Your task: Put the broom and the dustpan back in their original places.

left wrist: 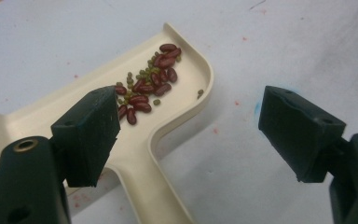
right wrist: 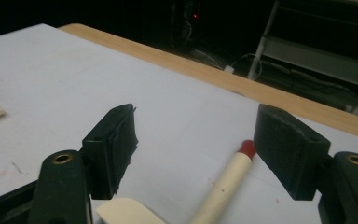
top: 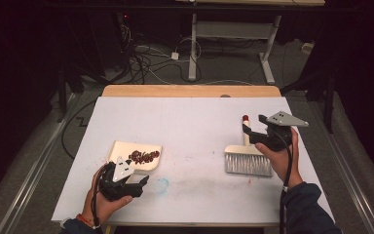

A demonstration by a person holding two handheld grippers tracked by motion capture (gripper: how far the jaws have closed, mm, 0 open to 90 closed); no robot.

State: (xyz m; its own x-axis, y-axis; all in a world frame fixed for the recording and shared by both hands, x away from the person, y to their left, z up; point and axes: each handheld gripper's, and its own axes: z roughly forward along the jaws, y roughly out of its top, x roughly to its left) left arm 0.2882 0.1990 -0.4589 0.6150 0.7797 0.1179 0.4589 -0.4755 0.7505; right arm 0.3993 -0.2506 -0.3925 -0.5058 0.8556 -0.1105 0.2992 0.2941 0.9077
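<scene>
While both pairs of jaws stand apart and grip nothing, the left gripper hovers over the handle of the dustpan, and the right gripper brackets the brush handle without touching it. Red and green beans lie inside the dustpan. Both tools rest on a white sheet covering a wooden table; beyond it are a dark room, floor cables and a desk frame. In the high view the brush lies with its long axis pointing away from the person, red tip far, bristles near. Each hand comes in from the near edge.
</scene>
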